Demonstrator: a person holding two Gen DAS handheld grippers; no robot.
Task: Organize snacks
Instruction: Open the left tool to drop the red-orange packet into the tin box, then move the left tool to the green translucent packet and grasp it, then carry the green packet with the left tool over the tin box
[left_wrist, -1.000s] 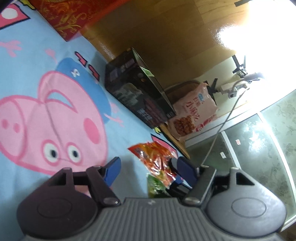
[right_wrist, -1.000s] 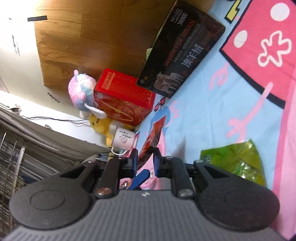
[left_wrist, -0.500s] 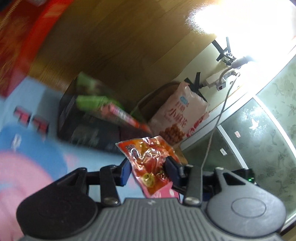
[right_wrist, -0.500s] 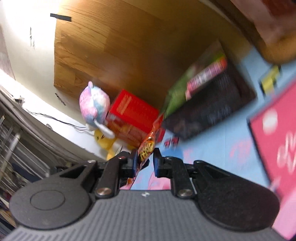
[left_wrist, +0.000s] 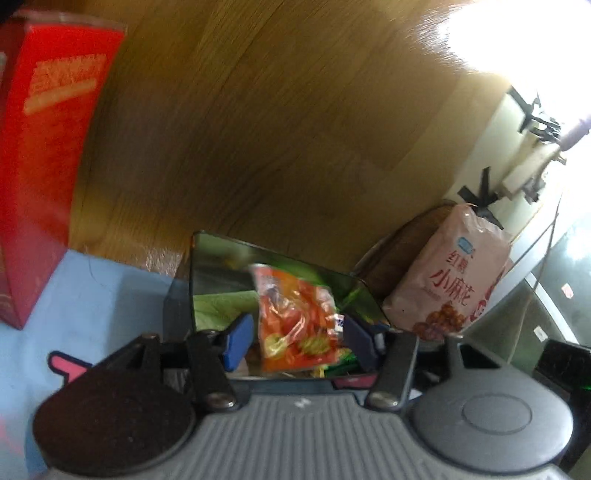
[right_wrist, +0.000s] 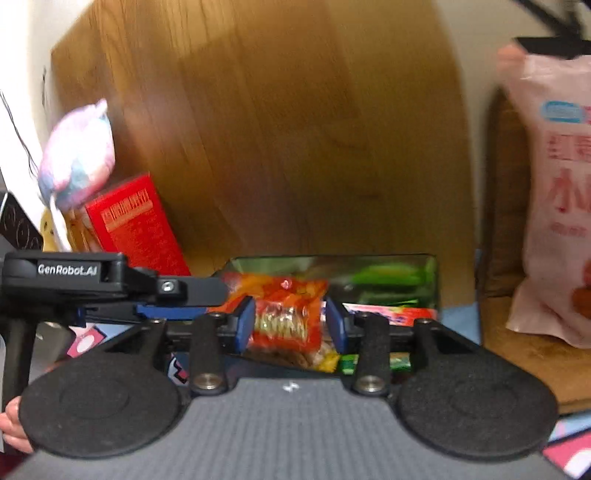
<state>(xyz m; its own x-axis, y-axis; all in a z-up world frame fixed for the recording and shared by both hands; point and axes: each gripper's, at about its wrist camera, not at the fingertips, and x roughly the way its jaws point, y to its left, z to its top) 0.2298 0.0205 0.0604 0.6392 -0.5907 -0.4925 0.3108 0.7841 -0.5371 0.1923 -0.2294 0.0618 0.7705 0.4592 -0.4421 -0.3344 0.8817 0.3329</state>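
Note:
Both grippers hover over the open black box (left_wrist: 280, 258), which shows in the right wrist view too (right_wrist: 332, 262) and holds green and red snack packets. My left gripper (left_wrist: 295, 341) has its jaws apart, with an orange-red snack packet (left_wrist: 297, 325) between them, seemingly loose and dropping into the box. My right gripper (right_wrist: 290, 324) is also open, with an orange-red packet (right_wrist: 286, 321) lying between its fingers in the box. The left gripper's body reaches in from the left of the right wrist view (right_wrist: 110, 280).
A red carton (left_wrist: 40, 158) stands left of the box against the wooden headboard (left_wrist: 277, 129). A large pink snack bag (left_wrist: 454, 280) leans on a brown stand to the right. A plush toy (right_wrist: 77, 166) sits behind the red carton. A blue cartoon blanket (left_wrist: 92, 295) lies underneath.
Both grippers carried their packets from the blanket up to the black box. Both sets of jaws have opened, letting the packets go over the box.

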